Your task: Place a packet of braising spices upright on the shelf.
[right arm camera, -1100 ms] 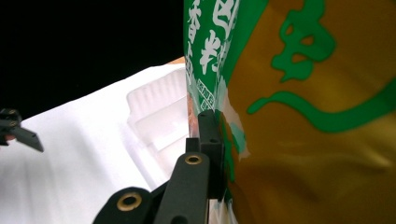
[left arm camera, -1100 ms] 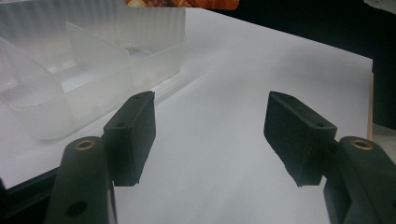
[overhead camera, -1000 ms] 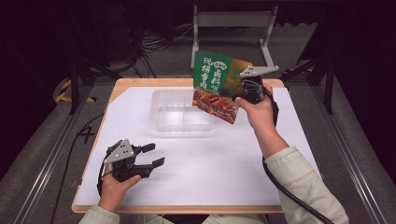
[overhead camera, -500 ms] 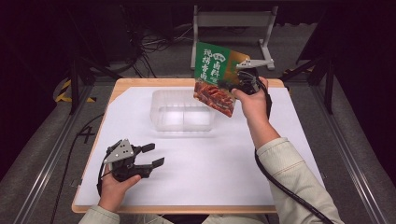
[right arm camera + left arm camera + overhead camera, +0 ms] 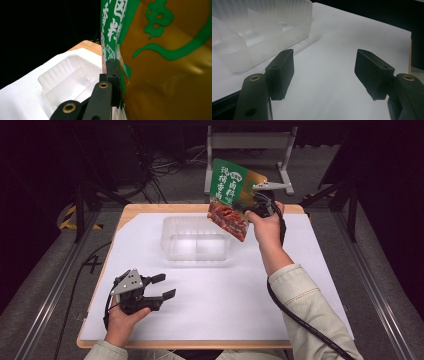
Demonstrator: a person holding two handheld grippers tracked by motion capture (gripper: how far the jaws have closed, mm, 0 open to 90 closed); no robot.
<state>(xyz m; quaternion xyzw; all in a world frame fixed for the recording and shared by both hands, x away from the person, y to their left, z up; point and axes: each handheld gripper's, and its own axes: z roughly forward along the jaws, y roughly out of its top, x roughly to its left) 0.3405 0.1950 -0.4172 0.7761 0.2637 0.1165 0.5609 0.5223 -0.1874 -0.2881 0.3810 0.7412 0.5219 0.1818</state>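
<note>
Closest to you, at about 7 o'clock on the tabletop [image 5: 300,285], your left hand [image 5: 120,322] holds the left gripper [image 5: 161,287] low over the white sheet. Its fingers [image 5: 280,72] are spread wide apart with nothing between them — just white paper showing in the gap in the left gripper view. They point toward 2 o'clock.

A bit farther out, near the middle of the tabletop and toward 12 o'clock, sits a clear plastic tray [image 5: 195,251]. It is see-through with ribbed walls and a divider inside. In the left gripper view the clear plastic tray [image 5: 259,32] lies just past the left finger, a little apart from it.

Farther still, at about 1 o'clock, your right hand [image 5: 265,222] is lifted up off the tabletop with the right gripper [image 5: 239,209]. Its fingers [image 5: 113,80] are pinched on the edge of a food packet [image 5: 231,197] — a flat green and orange bag with big writing and a picture of red food at the bottom. The packet hangs in the air, tilted, above the right end of the tray and not touching it. In the right gripper view the food packet [image 5: 165,62] is very close, with the tray lower down at its left.
</note>
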